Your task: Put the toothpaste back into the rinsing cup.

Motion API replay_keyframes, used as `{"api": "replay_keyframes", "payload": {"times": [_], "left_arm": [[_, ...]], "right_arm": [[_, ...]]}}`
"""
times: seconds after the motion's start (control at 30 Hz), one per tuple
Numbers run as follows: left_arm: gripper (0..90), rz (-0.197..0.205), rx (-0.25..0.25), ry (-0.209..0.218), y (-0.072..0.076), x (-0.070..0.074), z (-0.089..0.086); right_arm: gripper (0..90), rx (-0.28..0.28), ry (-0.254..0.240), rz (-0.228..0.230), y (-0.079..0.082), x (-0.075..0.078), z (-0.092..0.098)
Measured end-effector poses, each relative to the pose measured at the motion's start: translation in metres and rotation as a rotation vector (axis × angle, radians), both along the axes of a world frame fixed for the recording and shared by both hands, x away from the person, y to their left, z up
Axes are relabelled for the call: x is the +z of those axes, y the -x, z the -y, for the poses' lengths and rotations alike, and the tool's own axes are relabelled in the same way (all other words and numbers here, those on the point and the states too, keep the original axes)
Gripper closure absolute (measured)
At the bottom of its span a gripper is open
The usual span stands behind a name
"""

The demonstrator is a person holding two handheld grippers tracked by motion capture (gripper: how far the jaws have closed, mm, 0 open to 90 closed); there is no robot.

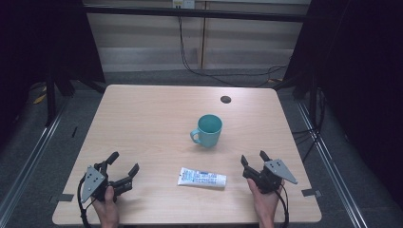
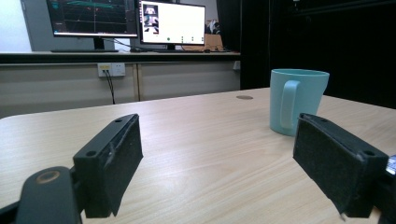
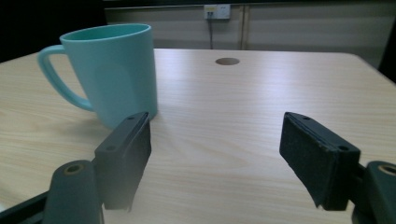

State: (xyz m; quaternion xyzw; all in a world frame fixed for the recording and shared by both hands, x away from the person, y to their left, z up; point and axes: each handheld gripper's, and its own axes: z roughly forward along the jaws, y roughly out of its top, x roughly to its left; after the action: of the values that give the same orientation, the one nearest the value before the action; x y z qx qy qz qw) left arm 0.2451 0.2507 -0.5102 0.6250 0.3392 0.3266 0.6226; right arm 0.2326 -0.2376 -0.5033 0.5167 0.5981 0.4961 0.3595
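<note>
Pale wood-grain covers the table [image 1: 142, 123], which stands on a grey floor with black frame posts at either side and a cabinet wall at the far end. Both grippers rest at the near edge, each held in a hand. In the high view the left gripper [image 1: 123, 162] sits at the near left corner, its jaws spread wide with nothing between them. The right gripper [image 1: 254, 158] sits at the near right, its jaws likewise spread and holding nothing. Between the two, slightly nearer the right one, a white toothpaste tube [image 1: 202, 177] lies flat on the wood, lengthwise left to right, apart from both grippers. Farther off, near the middle of the table, a teal mug [image 1: 208, 130] stands upright with its handle turned to the left; what can be seen of its inside looks bare. From the left gripper view the mug [image 2: 297, 100] stands ahead and to the right, beyond the jaws. From the right gripper view it [image 3: 112, 70] stands close, just past the left jaw. A small dark round hole [image 1: 225, 99] marks the far side of the tabletop.
</note>
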Motion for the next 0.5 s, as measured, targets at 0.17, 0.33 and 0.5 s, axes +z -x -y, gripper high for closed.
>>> {"api": "replay_keyframes", "payload": {"times": [0.17, 0.33, 0.5], "left_arm": [[15.5, 0.005, 0.0, -0.014, 0.0, 0.0, -0.001], [15.5, 0.003, -0.001, -0.018, 0.0, 0.0, -0.001], [15.5, 0.004, 0.0, -0.016, 0.0, 0.0, -0.001]], "right_arm": [[28.6, 0.062, -0.006, -0.005, 0.002, 0.011, 0.004], [33.8, 0.131, 0.022, -0.025, 0.002, 0.023, 0.0], [35.7, 0.178, 0.055, -0.055, 0.001, 0.027, -0.003]]}}
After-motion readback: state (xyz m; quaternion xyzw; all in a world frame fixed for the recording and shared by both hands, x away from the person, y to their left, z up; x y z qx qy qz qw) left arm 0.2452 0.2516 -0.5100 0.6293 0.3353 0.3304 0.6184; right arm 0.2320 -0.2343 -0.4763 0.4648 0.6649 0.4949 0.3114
